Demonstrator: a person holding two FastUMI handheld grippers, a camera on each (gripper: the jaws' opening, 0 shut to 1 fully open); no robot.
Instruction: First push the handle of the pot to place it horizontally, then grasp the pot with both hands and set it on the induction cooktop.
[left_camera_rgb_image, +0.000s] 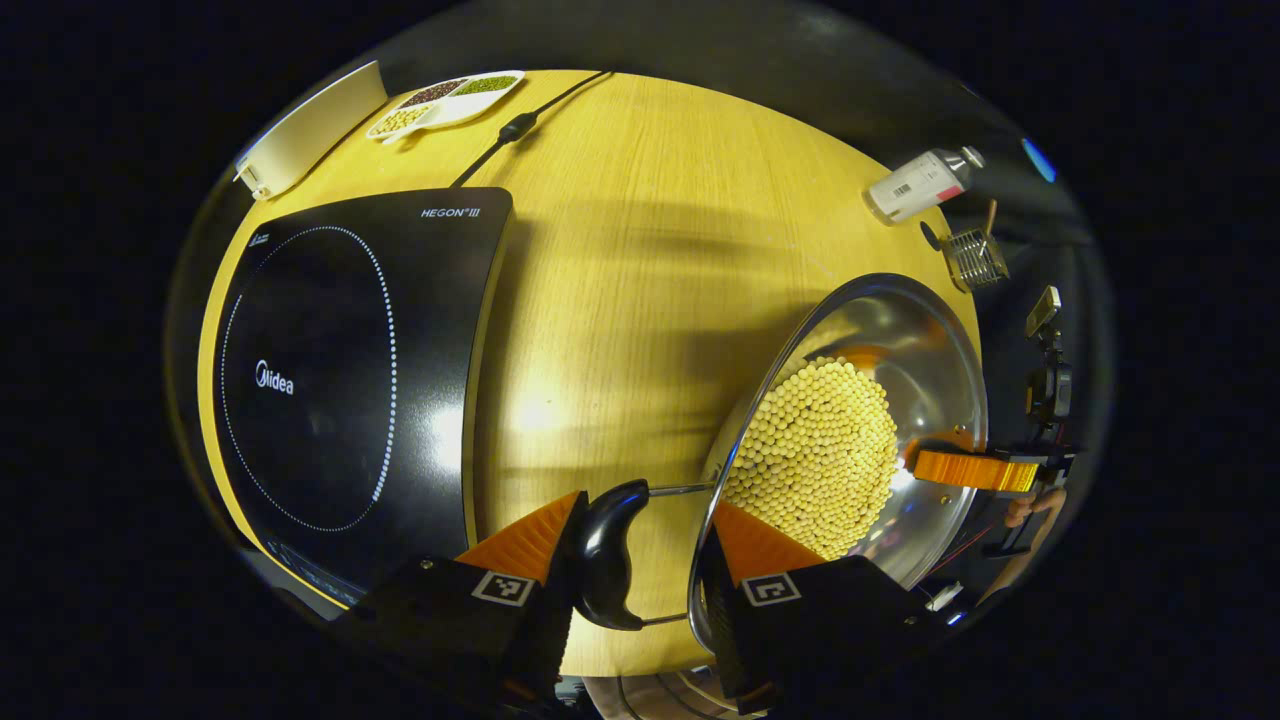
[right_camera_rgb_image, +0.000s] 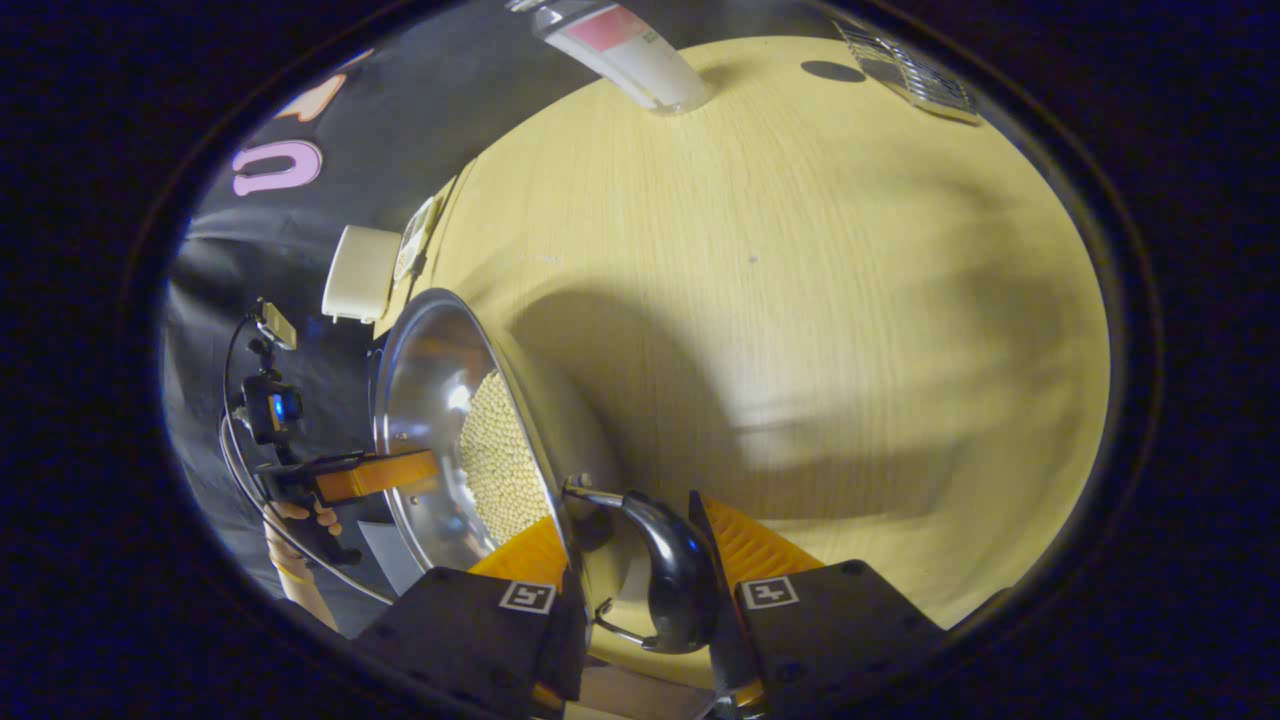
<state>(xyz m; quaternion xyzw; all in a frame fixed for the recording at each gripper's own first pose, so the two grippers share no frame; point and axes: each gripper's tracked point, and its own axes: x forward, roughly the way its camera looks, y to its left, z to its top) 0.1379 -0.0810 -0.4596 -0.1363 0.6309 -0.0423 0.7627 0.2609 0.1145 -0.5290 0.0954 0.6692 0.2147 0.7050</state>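
Pot (left_camera_rgb_image: 900, 370), steel, bean-filled, is sitting lower right in the left gripper view, beside the induction cooktop (left_camera_rgb_image: 350, 370) on the counter (left_camera_rgb_image: 640, 250). Left gripper (left_camera_rgb_image: 640, 545) and right gripper (right_camera_rgb_image: 630, 560) are each holding jaws clenched around a black side handle (left_camera_rgb_image: 607, 560).

Ahead of the left gripper a pale wooden table (left_camera_rgb_image: 640, 250) carries the induction cooktop (left_camera_rgb_image: 350, 380), the bean-filled steel pot (left_camera_rgb_image: 860, 440), a divided dish (left_camera_rgb_image: 445, 100), a bottle (left_camera_rgb_image: 920, 185) lying flat, and a small wire basket (left_camera_rgb_image: 975, 258).
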